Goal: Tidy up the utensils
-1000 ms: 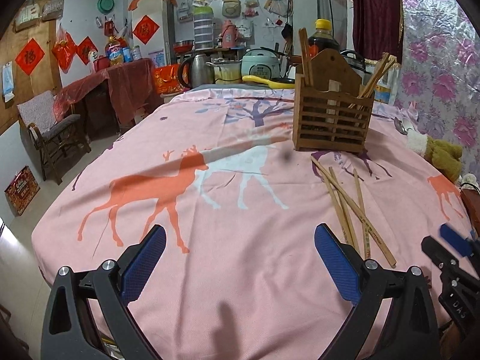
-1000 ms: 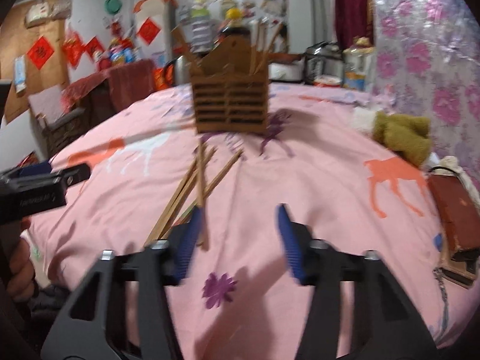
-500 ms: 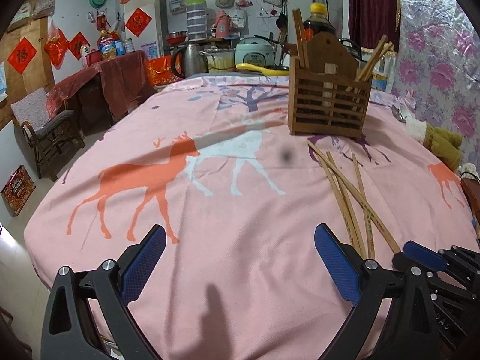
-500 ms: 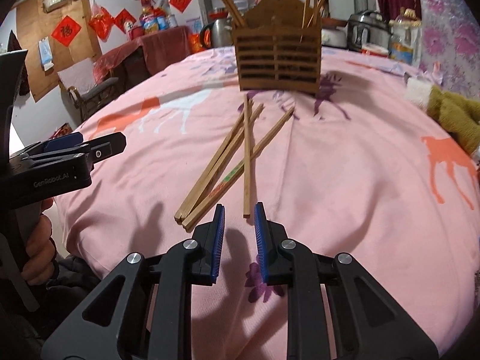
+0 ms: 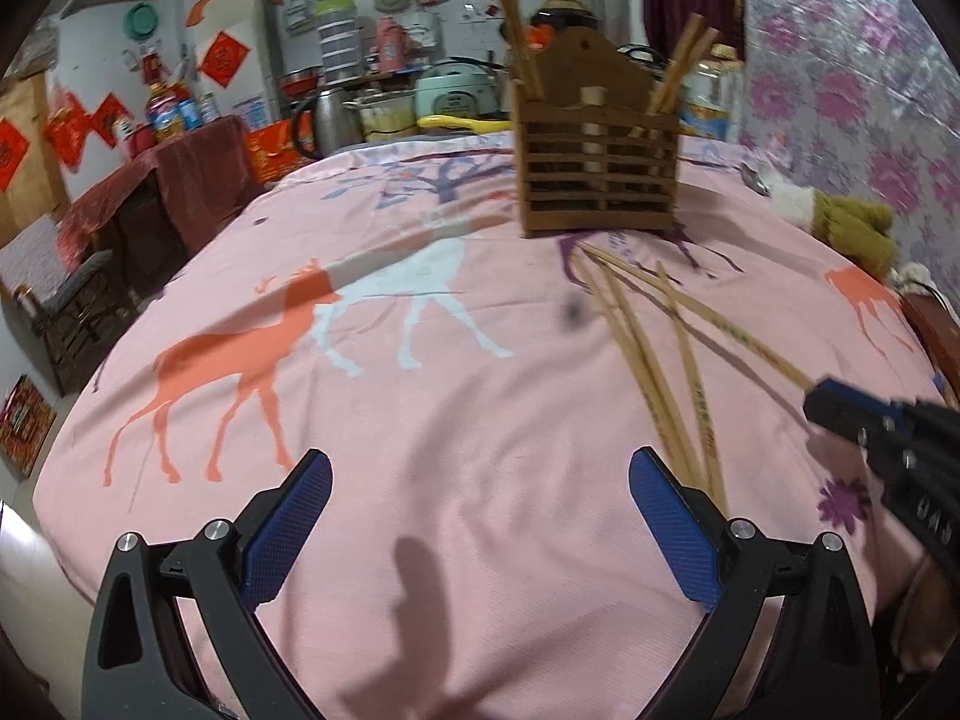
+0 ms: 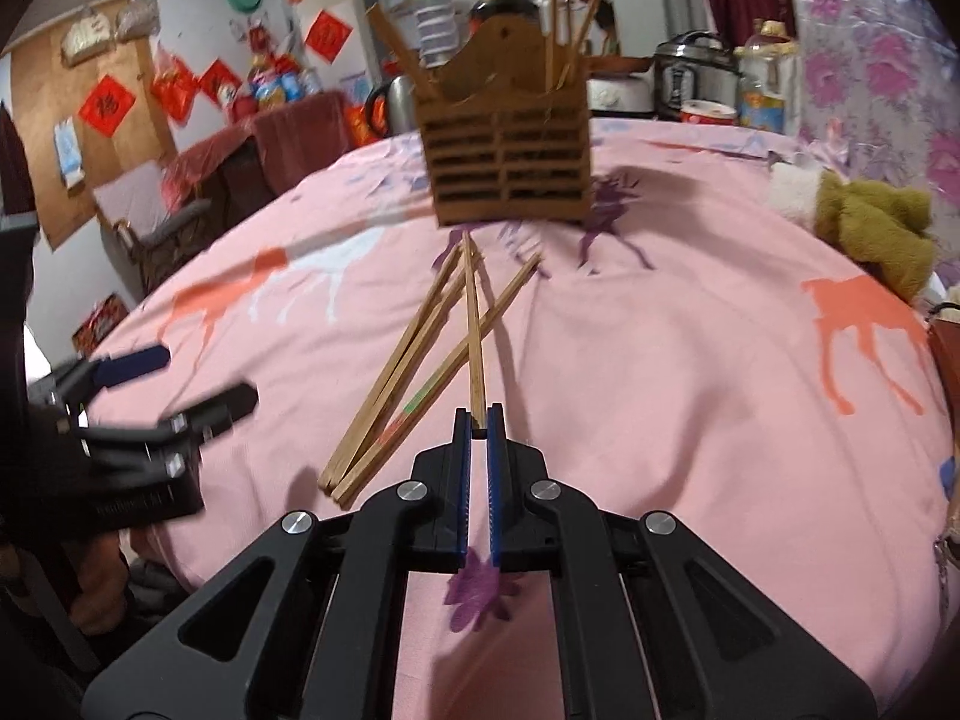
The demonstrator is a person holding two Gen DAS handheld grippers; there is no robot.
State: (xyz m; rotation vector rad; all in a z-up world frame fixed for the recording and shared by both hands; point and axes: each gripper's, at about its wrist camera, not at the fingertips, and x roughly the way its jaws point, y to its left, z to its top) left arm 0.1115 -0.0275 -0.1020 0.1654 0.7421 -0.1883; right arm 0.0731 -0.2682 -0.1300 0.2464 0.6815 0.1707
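A brown slatted wooden utensil holder (image 5: 597,171) stands at the far side of the pink deer-print table, with chopsticks upright in it; it also shows in the right wrist view (image 6: 510,162). Loose wooden chopsticks (image 5: 654,360) lie fanned in front of it. My right gripper (image 6: 478,417) is shut on the near end of one chopstick (image 6: 474,324), whose far end points at the holder. In the left wrist view the right gripper (image 5: 840,405) holds that chopstick (image 5: 720,324). My left gripper (image 5: 480,480) is open and empty, left of the pile.
A brown plush toy (image 6: 870,228) lies at the table's right edge. A dark red box (image 5: 936,330) sits near the right edge. Kitchen pots, bottles and a rice cooker (image 6: 696,75) stand behind the holder. A chair (image 5: 66,306) stands left of the table.
My right gripper has closed from open onto one chopstick's near end and raised it. My left gripper has moved forward over the table and stayed open.
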